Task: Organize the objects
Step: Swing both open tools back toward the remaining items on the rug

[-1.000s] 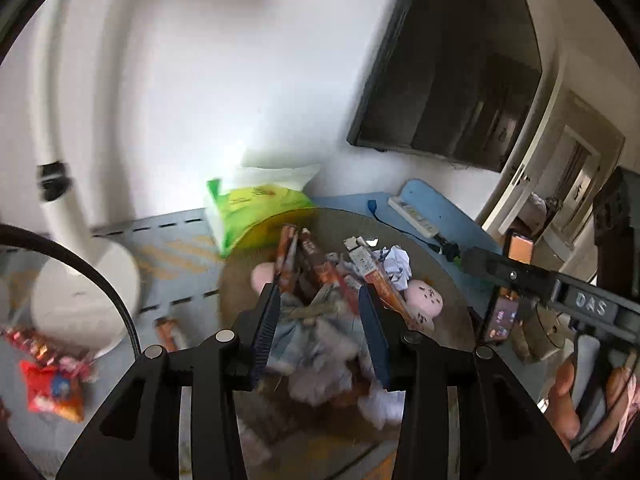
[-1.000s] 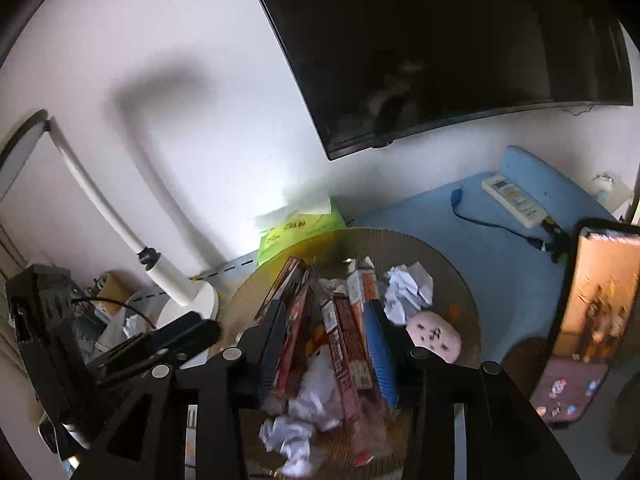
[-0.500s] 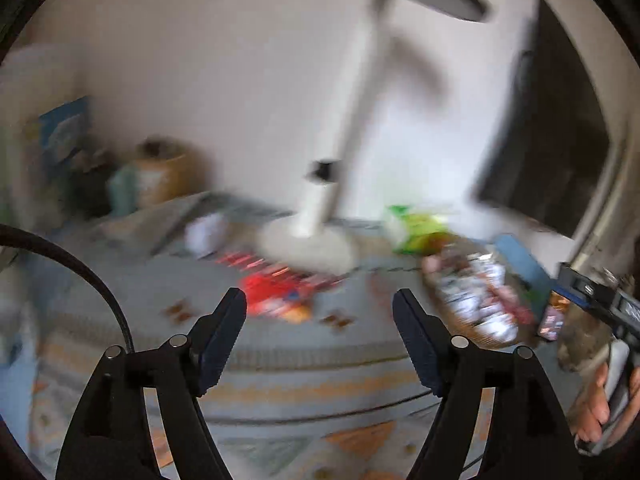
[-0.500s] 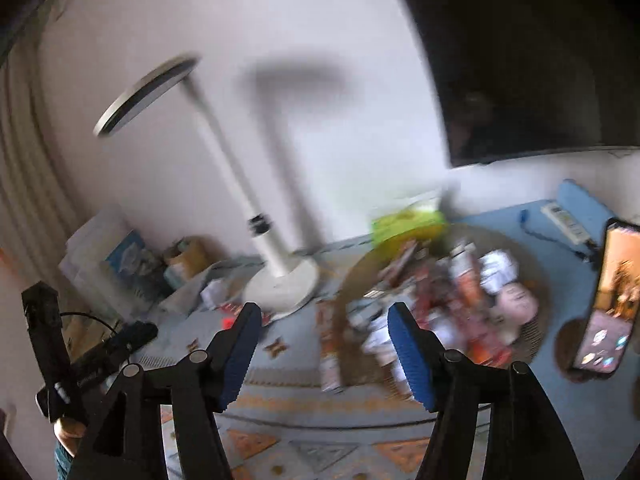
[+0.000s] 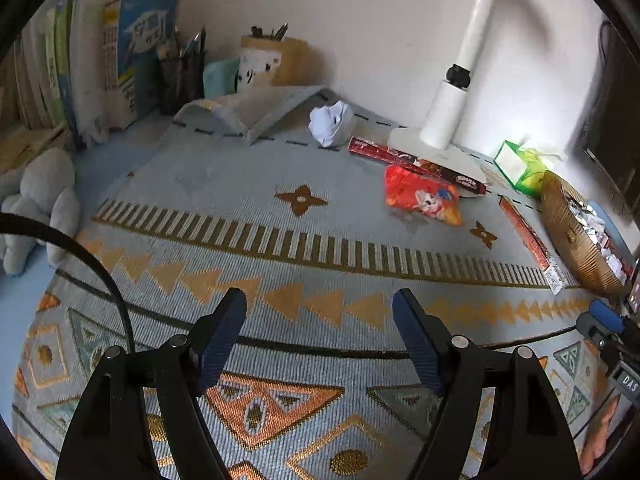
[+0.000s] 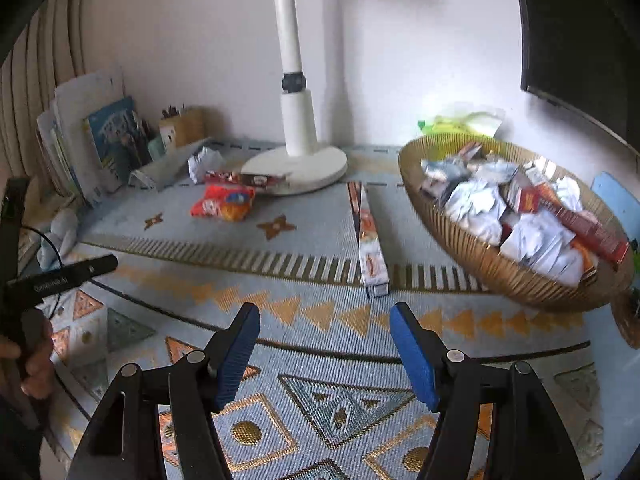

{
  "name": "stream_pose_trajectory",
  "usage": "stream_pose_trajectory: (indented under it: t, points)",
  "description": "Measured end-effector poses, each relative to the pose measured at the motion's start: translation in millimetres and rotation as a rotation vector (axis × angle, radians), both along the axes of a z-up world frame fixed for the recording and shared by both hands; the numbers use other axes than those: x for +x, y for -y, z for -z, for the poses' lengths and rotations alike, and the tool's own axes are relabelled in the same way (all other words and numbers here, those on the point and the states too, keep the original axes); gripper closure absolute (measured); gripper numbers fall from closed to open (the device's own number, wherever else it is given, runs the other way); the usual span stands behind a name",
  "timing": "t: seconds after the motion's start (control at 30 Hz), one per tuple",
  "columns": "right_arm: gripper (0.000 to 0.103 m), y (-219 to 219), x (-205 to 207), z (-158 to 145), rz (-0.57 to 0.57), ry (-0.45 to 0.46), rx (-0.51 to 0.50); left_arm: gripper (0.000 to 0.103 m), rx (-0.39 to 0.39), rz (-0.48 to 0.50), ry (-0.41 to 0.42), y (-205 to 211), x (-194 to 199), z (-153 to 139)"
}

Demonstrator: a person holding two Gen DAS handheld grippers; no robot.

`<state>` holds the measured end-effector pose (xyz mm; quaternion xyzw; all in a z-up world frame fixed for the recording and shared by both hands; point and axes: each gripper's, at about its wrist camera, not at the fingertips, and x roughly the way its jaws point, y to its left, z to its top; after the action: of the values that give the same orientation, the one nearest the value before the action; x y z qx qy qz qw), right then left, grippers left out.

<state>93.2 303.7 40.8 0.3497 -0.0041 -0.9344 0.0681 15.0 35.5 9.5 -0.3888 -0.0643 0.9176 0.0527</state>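
A woven basket (image 6: 496,268) full of crumpled paper and snack boxes stands at the right; it also shows in the left wrist view (image 5: 572,240). A long red box (image 6: 370,236) lies on the mat beside it (image 5: 530,240). A red snack bag (image 5: 422,200) (image 6: 222,206), another long red box (image 5: 416,164) (image 6: 248,178) and a crumpled paper ball (image 5: 330,124) (image 6: 204,162) lie near the lamp base. My left gripper (image 5: 320,340) is open and empty above the patterned mat. My right gripper (image 6: 324,348) is open and empty, short of the long box.
A white lamp (image 6: 298,160) stands at the back. A green tissue pack (image 5: 520,164) sits behind the basket. Books (image 5: 136,56), pen holders (image 5: 180,72) and a grey stand (image 5: 248,116) line the back left. A plush toy (image 5: 36,200) lies at the left edge.
Both grippers have opened and pulled back from over the basket to above the mat. The left view swung left to the books and lamp.
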Motion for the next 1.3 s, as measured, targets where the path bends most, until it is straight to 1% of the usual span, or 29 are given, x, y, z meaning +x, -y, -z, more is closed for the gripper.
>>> stream_pose_trajectory:
  t: [0.07, 0.13, 0.2, 0.3, 0.33, 0.4, 0.43, 0.47, 0.5, 0.57, 0.6, 0.63, 0.7, 0.73, 0.77, 0.8, 0.87, 0.93, 0.97, 1.0, 1.07, 1.13, 1.23, 1.3]
  points:
    - [0.036, -1.3, -1.8, 2.3, 0.004, 0.005, -0.001, 0.029, -0.019, -0.003, 0.044, -2.8, -4.1, 5.5]
    - [0.033, -6.8, -5.2, 4.9, 0.011, 0.027, -0.027, 0.029, -0.043, -0.005, 0.076, -6.3, -8.4, 9.1]
    - [0.027, -17.0, -12.1, 9.8, 0.034, 0.057, -0.079, 0.029, -0.086, -0.009, 0.087, -12.2, -8.4, 10.3]
    - [0.026, -29.1, -16.6, 13.3, 0.077, 0.077, -0.121, 0.023, -0.137, 0.001, 0.102, -20.6, -9.6, 12.9]
    - [0.026, -31.8, -16.6, 13.1, 0.084, 0.079, -0.129, 0.019, -0.158, 0.011, 0.108, -24.0, -10.4, 14.2]
    - [0.026, -32.7, -15.1, 12.3, 0.089, 0.074, -0.125, 0.019, -0.176, 0.027, 0.109, -28.0, -10.8, 12.9]
    - [0.026, -31.8, -14.6, 11.1, 0.086, 0.069, -0.118, 0.02, -0.173, 0.045, 0.136, -30.7, -13.8, 12.0]
    - [0.026, -30.5, -13.3, 10.5, 0.08, 0.062, -0.11, 0.02, -0.151, 0.063, 0.167, -33.7, -18.0, 9.1]
    - [0.025, -28.2, -11.8, 9.7, 0.072, 0.054, -0.097, 0.02, -0.109, 0.08, 0.183, -36.6, -22.4, 3.5]
    - [0.023, -22.2, -8.5, 7.2, 0.063, 0.038, -0.078, 0.019, 0.002, 0.105, 0.158, -47.0, -33.5, -14.2]
    - [0.019, -21.3, -7.8, 6.8, 0.061, 0.034, -0.076, 0.018, 0.034, 0.113, 0.15, -52.5, -41.0, -18.9]
    - [0.017, -20.8, -7.6, 6.4, 0.06, 0.032, -0.077, 0.018, 0.061, 0.113, 0.154, -62.0, -53.1, -21.4]
    - [0.016, -22.3, -7.1, 5.6, 0.06, 0.028, -0.091, 0.018, 0.076, 0.093, 0.154, -77.2, -74.6, -20.9]
    - [0.016, -22.9, -7.4, 5.4, 0.061, 0.027, -0.096, 0.018, 0.074, 0.093, 0.141, -87.3, -85.9, -19.8]
    - [0.016, -23.9, -6.9, 5.2, 0.063, 0.025, -0.103, 0.018, 0.06, 0.092, 0.131, -96.6, -92.8, -18.4]
    - [0.016, -23.9, -7.1, 5.0, 0.063, 0.024, -0.106, 0.018, 0.029, 0.089, 0.12, -106.5, -99.9, -16.9]
    - [0.016, -23.4, -7.2, 4.7, 0.06, 0.022, -0.109, 0.018, -0.087, 0.076, 0.098, -127.1, -111.3, -11.8]
    - [0.016, -21.5, -7.1, 4.4, 0.053, 0.022, -0.107, 0.018, -0.227, 0.067, 0.094, -142.1, -119.7, -2.9]
    - [0.016, -20.8, -7.5, 4.5, 0.048, 0.022, -0.106, 0.018, -0.272, 0.064, 0.098, -142.8, -121.2, 0.5]
    - [0.016, -20.3, -7.8, 4.6, 0.043, 0.024, -0.105, 0.018, -0.283, 0.07, 0.103, -140.8, -119.4, 2.7]
    - [0.016, -20.2, -7.3, 4.6, 0.037, 0.024, -0.109, 0.018, -0.237, 0.077, 0.119, -124.9, -112.9, 2.7]
    - [0.016, -20.8, -7.3, 4.2, 0.032, 0.021, -0.116, 0.018, -0.211, 0.049, 0.132, -97.8, -103.5, 0.5]
    - [0.016, -20.9, -7.1, 4.1, 0.022, 0.014, -0.122, 0.018, -0.247, -0.043, 0.127, -54.4, -87.1, -4.2]
    - [0.016, -21.0, -6.5, 4.4, 0.021, 0.009, -0.122, 0.018, -0.239, -0.076, 0.135, -29.2, -82.1, -7.8]
